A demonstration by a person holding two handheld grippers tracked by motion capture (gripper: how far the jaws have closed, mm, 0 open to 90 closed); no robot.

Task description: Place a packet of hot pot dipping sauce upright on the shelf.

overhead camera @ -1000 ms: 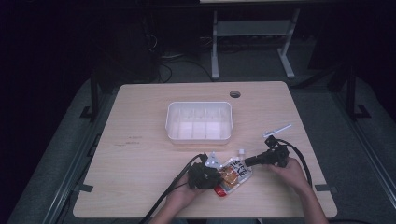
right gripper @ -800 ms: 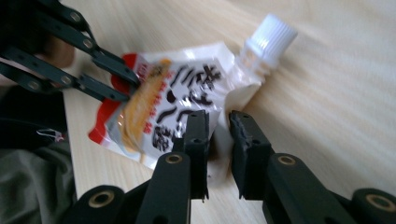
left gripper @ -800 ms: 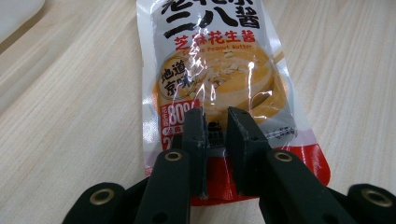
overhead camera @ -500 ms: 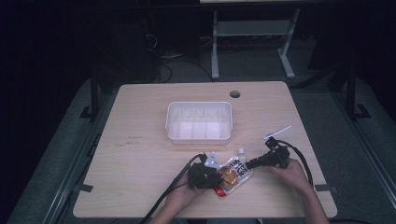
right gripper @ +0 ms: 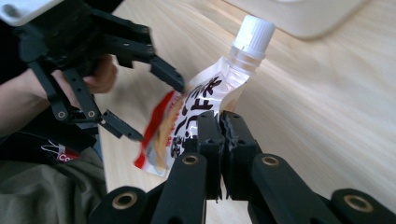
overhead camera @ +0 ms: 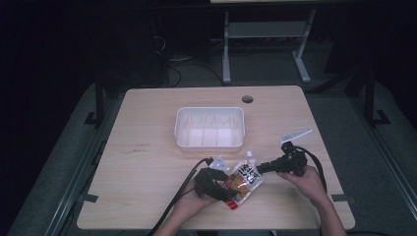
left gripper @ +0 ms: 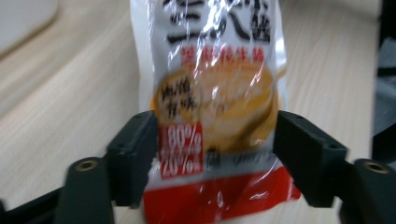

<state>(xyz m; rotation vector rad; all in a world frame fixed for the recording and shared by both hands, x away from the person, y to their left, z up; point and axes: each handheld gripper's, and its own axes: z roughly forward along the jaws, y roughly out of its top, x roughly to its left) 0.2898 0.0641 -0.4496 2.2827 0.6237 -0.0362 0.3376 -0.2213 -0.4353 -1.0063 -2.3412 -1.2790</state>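
Pouch, high view: spouted food pouch (overhead camera: pixel 244 179) lies near the front edge of the wooden table (overhead camera: pixel 147 162), between the two hands, white cap pointing toward the tray.
Tray, high view: white plastic divided tray (overhead camera: pixel 210 128) sits mid-table, well behind the pouch; its compartments look bare.
Left gripper, high view: left gripper (overhead camera: pixel 220 189) rests at the pouch's red bottom end, held in the left hand (overhead camera: pixel 189 206).
Right gripper, high view: right gripper (overhead camera: pixel 260 168) reaches in level from the right hand (overhead camera: pixel 307 181), tips at the pouch's upper edge below the cap.
Pouch, left gripper view: pouch (left gripper: pixel 215 93) runs away up the frame, red bottom band nearest the camera.
Left fingers, left gripper view: the jaws have just been opening; the fingers (left gripper: pixel 133 154) stand apart on either side of the pouch, the left one touching its edge, the right one just off it, no squeeze on it.
Pouch, right gripper view: pouch (right gripper: pixel 196 116) is lifted at the spout end, white cap (right gripper: pixel 252 32) uppermost.
Right fingers, right gripper view: the jaws have just been closing; the fingers (right gripper: pixel 208 135) are together, clamped on the pouch's side edge under the spout.
Left gripper, right gripper view: left gripper (right gripper: pixel 149 100) has its jaws spread around the pouch's red end.
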